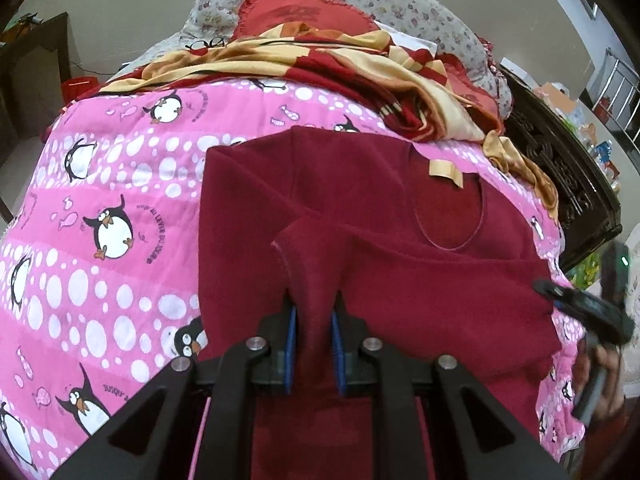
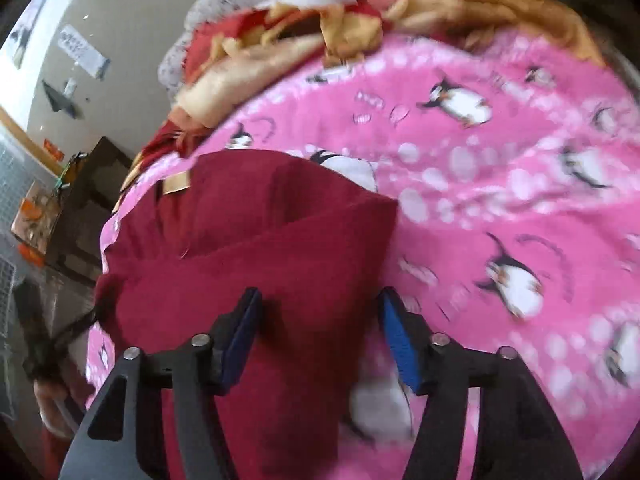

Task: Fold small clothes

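Penguin quilt point(image 1: 100, 184) under maroon top point(image 1: 360, 220)

The shirt point(image 1: 360, 240) is dark red. Under the shirt, the blanket point(image 1: 120, 184) is pink with white dots and black-and-white penguins.

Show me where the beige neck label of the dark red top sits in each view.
Left wrist view: beige label, right of centre, above the neck opening.
Right wrist view: beige label, left of centre, at the top's far edge.
Shared landmark: pink penguin blanket.
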### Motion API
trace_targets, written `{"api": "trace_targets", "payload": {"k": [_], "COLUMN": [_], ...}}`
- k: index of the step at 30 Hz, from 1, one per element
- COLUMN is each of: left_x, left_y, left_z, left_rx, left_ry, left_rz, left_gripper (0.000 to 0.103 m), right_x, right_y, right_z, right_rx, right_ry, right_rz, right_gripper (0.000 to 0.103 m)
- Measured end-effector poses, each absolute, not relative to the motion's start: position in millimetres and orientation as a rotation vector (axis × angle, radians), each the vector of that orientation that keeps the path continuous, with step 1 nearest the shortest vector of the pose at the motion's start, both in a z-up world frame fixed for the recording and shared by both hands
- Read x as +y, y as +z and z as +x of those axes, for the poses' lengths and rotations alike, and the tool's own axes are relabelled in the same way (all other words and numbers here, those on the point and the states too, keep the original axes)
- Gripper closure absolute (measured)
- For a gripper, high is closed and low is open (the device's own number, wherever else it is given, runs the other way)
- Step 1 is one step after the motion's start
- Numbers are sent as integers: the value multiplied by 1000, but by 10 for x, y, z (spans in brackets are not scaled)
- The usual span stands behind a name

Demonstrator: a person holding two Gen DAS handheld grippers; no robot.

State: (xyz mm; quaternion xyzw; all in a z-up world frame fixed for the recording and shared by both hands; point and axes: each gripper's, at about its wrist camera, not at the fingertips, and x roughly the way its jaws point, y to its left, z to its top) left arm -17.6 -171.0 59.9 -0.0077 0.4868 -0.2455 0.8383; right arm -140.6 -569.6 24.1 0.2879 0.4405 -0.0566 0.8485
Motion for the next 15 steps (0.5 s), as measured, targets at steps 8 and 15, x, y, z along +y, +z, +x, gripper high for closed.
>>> {"api": "trace_targets", "payload": {"k": [8,15], "left_x": [-1821,-1630], "left_y": [375,429], "left_z": [-155,-110], "left_rx": [1037,1034], "left_ry": [-504,-455], "left_rz": [22,-46], "left_gripper": [79,59], "right_x": [-5567,-5639], "right_y": [395,721], "right_z": [-1373,-1816], "right_rx": [876,812], "right_ry": [-206,-240], "right_rz": [321,414], "right_gripper": [62,48]}}
